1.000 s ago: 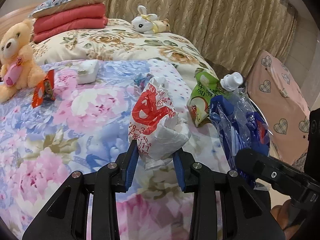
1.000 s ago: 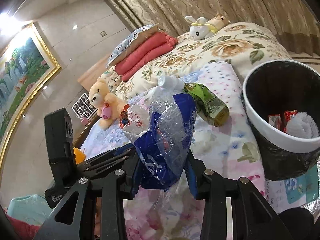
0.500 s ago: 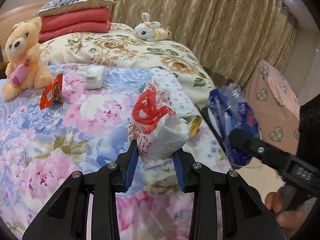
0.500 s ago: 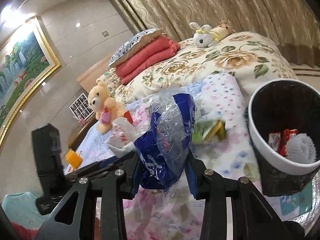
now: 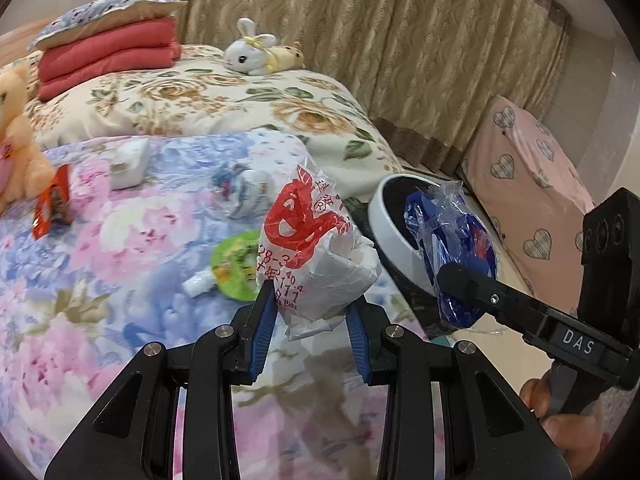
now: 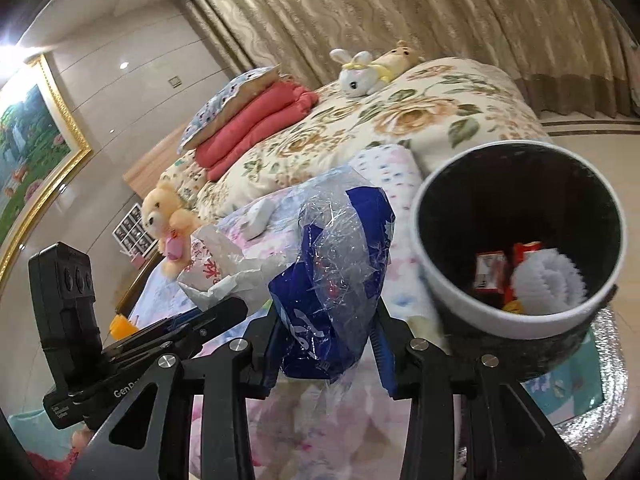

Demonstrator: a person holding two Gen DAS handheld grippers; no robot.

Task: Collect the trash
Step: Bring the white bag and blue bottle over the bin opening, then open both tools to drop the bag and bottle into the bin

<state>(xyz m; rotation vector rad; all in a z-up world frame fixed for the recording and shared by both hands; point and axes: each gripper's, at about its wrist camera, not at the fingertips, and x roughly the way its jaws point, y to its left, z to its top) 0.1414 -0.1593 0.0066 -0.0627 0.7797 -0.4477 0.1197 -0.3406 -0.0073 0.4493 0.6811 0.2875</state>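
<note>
My left gripper is shut on a crumpled white bag with red print, held above the flowered bed. My right gripper is shut on a blue and clear plastic wrapper; it also shows in the left wrist view, right at the near rim of the white trash bin. The bin stands beside the bed and holds red packets and white paper. A green drink pouch, a red wrapper, a white box and a crumpled wrapper lie on the bed.
A teddy bear, folded red blankets and a plush rabbit sit at the back of the bed. A pink heart-patterned cover and curtains are on the right. A framed painting hangs on the left wall.
Both grippers swung right toward the bin, still holding their trash. The bin has come into the left wrist view and looms larger in the right wrist view. The green pouch now lies left of the white bag.
</note>
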